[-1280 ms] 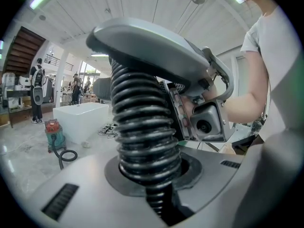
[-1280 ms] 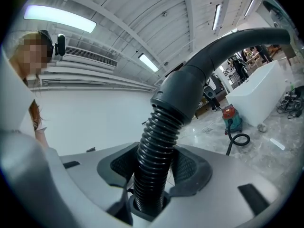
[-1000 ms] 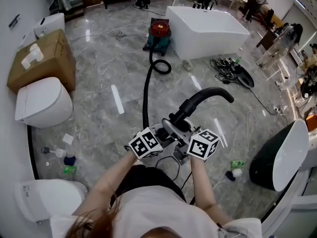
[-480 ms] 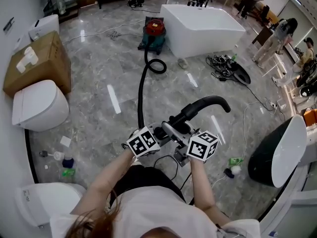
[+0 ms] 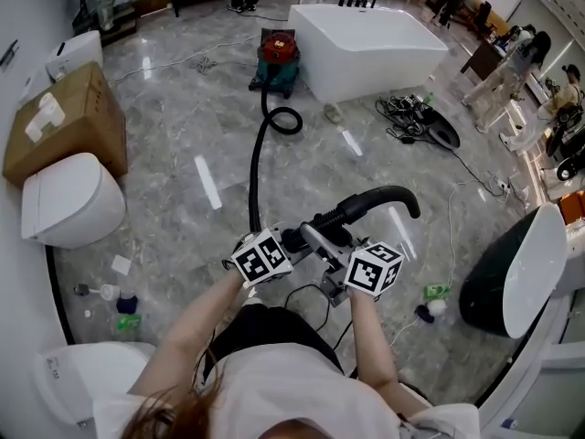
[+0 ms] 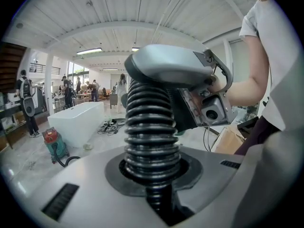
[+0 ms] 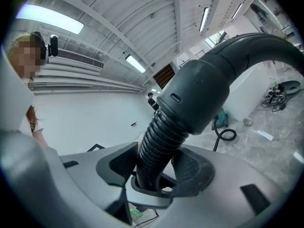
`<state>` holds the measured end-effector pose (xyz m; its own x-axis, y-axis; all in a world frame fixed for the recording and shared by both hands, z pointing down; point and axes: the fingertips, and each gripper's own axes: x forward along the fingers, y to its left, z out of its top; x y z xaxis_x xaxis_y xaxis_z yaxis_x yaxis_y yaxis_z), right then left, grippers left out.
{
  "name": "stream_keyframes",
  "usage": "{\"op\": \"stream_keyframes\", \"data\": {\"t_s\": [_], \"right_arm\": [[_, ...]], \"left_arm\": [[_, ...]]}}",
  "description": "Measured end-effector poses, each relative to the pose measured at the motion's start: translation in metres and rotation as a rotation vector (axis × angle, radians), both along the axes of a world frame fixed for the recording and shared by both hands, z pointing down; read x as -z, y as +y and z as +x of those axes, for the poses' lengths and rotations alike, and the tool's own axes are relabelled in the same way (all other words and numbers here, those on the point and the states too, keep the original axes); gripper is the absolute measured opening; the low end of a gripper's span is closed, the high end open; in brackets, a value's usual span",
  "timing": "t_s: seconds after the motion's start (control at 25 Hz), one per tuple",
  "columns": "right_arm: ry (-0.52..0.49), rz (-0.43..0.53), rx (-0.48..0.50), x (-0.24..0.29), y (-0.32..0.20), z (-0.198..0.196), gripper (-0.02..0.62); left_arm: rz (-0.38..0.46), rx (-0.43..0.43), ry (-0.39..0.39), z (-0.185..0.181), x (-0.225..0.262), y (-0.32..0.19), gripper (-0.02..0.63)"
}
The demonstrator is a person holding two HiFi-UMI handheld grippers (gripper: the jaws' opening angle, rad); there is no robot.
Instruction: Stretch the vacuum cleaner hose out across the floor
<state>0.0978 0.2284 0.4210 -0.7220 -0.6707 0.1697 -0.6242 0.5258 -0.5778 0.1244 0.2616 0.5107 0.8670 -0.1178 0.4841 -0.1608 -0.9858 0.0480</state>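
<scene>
Much of the floor (image 5: 183, 135) between the red vacuum cleaner (image 5: 277, 53) and the person (image 5: 274, 382) was spanned by the black hose (image 5: 253, 172), with one loop left near the machine, so more backing away seemed needed (the pull looked nearly done). The left gripper (image 6: 152, 175) clamped the hose. The right gripper's (image 7: 154, 172) jaws had just been opening with the hose loose between them, and its join to the machine was too small to make out.

We note right gripper (image 7: 156, 162) jaws just been opening, ribbed black hose (image 7: 165, 134) standing between them; vacuum cleaner (image 7: 220, 118) on floor beyond.
</scene>
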Motion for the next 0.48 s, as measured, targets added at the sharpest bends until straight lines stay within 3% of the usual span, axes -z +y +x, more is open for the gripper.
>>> {"op": "stream_keyframes", "data": {"t_s": [0.24, 0.48], "right_arm": [[-0.024, -0.001, -0.034, 0.004, -0.002, 0.005, 0.207], [0.072, -0.008, -0.016, -0.007, 0.010, 0.010, 0.216]], "left_arm": [[0.007, -0.005, 0.009, 0.002, 0.006, -0.003, 0.087], [0.007, 0.048, -0.013, -0.019, 0.004, -0.025, 0.087]]}}
